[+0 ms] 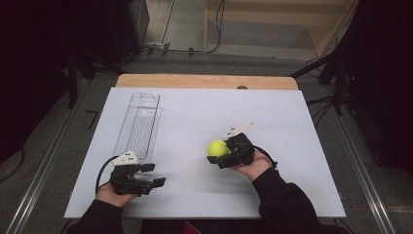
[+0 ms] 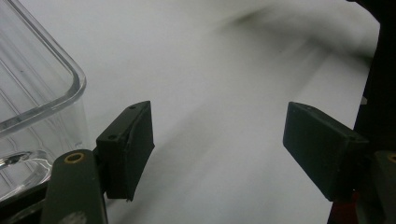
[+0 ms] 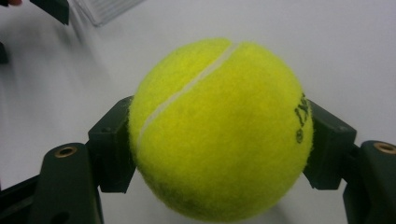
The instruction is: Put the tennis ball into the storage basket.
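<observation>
The right gripper [image 1: 217,157] is clamped on a yellow tennis ball [image 1: 217,148], one jaw pressed to each side, near the middle of the white table [image 1: 195,122]. In the right gripper view the ball [image 3: 219,128] hides most of both jaws, and whether it rests on the table or hangs just above is hard to tell. The left gripper [image 1: 153,174] gapes, holding nothing, just beside a clear plastic tray [image 1: 139,124] whose corner [image 2: 32,88] is cut off.
</observation>
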### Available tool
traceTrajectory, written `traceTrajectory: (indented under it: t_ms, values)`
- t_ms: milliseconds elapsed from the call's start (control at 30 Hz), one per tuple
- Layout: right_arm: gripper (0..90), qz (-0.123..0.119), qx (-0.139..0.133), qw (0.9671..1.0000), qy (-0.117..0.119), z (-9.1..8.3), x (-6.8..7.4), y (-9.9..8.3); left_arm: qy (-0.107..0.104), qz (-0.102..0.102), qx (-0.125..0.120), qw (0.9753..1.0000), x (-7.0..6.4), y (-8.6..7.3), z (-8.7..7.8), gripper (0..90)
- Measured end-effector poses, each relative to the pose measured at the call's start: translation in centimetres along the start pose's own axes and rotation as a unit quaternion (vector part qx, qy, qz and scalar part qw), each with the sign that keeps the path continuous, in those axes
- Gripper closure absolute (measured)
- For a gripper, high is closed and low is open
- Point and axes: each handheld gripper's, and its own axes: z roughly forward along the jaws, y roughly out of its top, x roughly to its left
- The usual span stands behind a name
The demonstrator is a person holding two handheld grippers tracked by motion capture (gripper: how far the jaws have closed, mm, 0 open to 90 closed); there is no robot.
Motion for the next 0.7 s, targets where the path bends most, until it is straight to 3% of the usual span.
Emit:
traceTrajectory:
  t_ms: [700]
  values:
    - [24.0, -0.003, -0.013, 0.9999, -0.001, -1.3, 0.6, 2.0, 0.000, -0.001, -0.001, 1.0000, 0.0, 0.0, 0.1, 25.2]
